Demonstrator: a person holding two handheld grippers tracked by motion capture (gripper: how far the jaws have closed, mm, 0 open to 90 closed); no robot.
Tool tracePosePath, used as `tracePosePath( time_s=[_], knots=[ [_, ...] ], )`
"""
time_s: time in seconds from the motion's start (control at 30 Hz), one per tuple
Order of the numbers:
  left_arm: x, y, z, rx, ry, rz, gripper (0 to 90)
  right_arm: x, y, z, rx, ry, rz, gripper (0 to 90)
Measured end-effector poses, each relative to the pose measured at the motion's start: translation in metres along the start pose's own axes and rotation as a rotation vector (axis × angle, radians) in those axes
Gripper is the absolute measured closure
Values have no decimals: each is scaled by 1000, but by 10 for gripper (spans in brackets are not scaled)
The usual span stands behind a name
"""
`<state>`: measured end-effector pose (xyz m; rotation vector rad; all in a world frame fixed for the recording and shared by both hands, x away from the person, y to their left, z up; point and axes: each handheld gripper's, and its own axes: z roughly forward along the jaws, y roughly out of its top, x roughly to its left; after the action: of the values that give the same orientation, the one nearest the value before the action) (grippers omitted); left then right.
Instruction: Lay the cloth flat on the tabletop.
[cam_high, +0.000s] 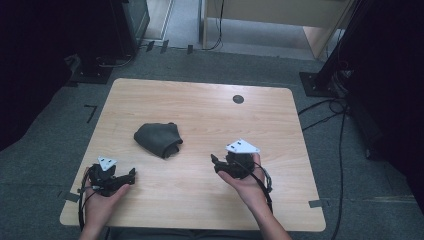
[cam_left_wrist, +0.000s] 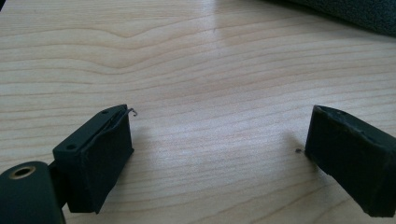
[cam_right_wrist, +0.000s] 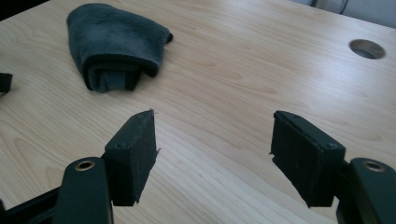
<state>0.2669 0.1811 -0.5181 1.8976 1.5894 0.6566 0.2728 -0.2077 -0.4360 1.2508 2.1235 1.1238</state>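
- We are looking at what appears to be a lab or office workroom set up for recording, not a home.
- A light wooden table (cam_high: 200, 100) with a round cable hole (cam_high: 238, 99) in its top is standing on grey carpet (cam_high: 50, 165), as office desks do.
- Black cables (cam_high: 342, 150) are trailing across the carpet to the right of the table, and more are running along the far wall.
- Dark stands and equipment (cam_high: 100, 45) are crowding the far left and right edges, their bases resting on the carpet.
- Short strips of dark tape (cam_high: 90, 111) are marking spots on the carpet around the table.
- Pale wooden furniture (cam_high: 280, 15) is standing beyond the table.
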Motion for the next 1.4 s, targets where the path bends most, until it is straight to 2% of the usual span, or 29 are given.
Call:
tracePosePath(
  time_s=[0.17, 0.37, 0.63, 0.77, 0.87, 1.03, 1.07, 1.17, 1.2, 1.23, 1.3, 1.4],
  knots=[
    [0, 0, 0, 1, -2, 3, 69, 14, 11, 11, -2, 29, -16, 316],
    [0, 0, 0, 1, -2, 2, 69, 23, 19, 22, 3, 48, -17, 321],
    [0, 0, 0, 0, -1, 3, 69, 33, 28, 37, 15, 62, -42, 330],
    [0, 0, 0, -1, -1, 2, 69, 43, 32, 53, 24, 76, -60, 334],
    [0, 0, 0, -2, -2, 3, 72, 47, 33, 61, 28, 82, -57, 336],
    [0, 0, 0, -2, -4, 10, 73, 60, 31, 87, 59, 112, -65, 350],
    [0, 0, 0, -2, -4, 10, 73, 60, 31, 87, 59, 112, -65, 350],
    [0, 0, 0, -2, -5, 8, 73, 69, 29, 107, 74, 143, -60, 389],
    [0, 0, 0, -2, -5, 8, 73, 69, 29, 107, 74, 143, -60, 389],
    [0, 0, 0, -2, -7, 8, 73, 73, 27, 117, 88, 169, -61, 429],
    [-1, 0, 0, -3, -9, 9, 73, 78, 26, 125, 103, 194, -51, 435],
    [-1, 0, 0, -2, -9, 10, 73, 82, 25, 133, 107, 189, -51, 436]
  ],
)
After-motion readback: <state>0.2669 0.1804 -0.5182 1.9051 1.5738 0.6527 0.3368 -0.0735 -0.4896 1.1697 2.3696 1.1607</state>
